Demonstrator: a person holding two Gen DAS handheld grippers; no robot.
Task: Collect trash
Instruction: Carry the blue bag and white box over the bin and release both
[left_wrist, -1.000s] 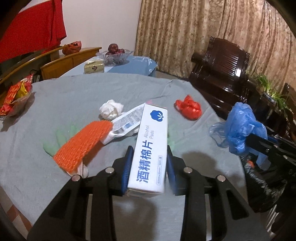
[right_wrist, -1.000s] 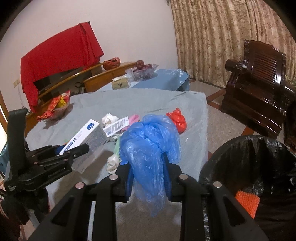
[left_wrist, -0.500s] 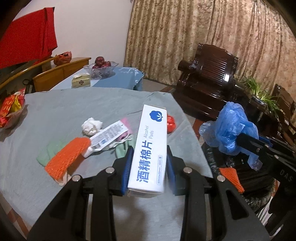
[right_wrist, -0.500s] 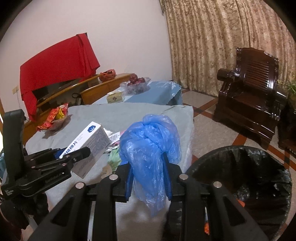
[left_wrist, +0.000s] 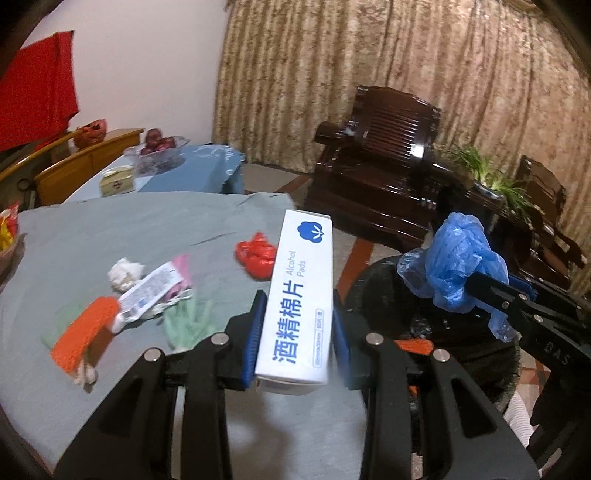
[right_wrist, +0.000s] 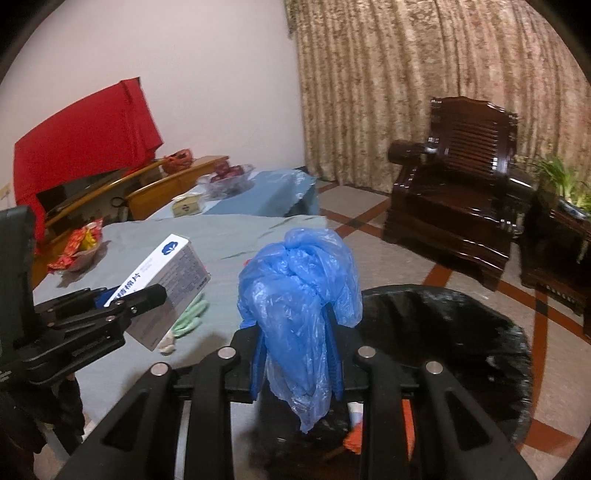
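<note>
A white box (left_wrist: 299, 295) of alcohol pads is clamped between the blue pads of the left gripper (left_wrist: 298, 325), its long side pointing away from the camera and its far end raised above the edge of the table (left_wrist: 110, 229). A crumpled blue plastic bag (right_wrist: 301, 295) is pinched by the right gripper (right_wrist: 297, 354), the jaws closed narrowly on it and its loose end hanging below them. Both grippers are held side by side, near the black-lined trash bin (right_wrist: 461, 332) that stands on the floor just beside the table; the bag is seen over the bin's near rim. On the grey tablecloth are left a red wad (left_wrist: 256, 254), a white paper ball (left_wrist: 123, 271), a printed wrapper (left_wrist: 151, 291), an orange mesh piece (left_wrist: 86, 338) and a pale green glove (left_wrist: 184, 321). Something orange is visible inside the bin.
</note>
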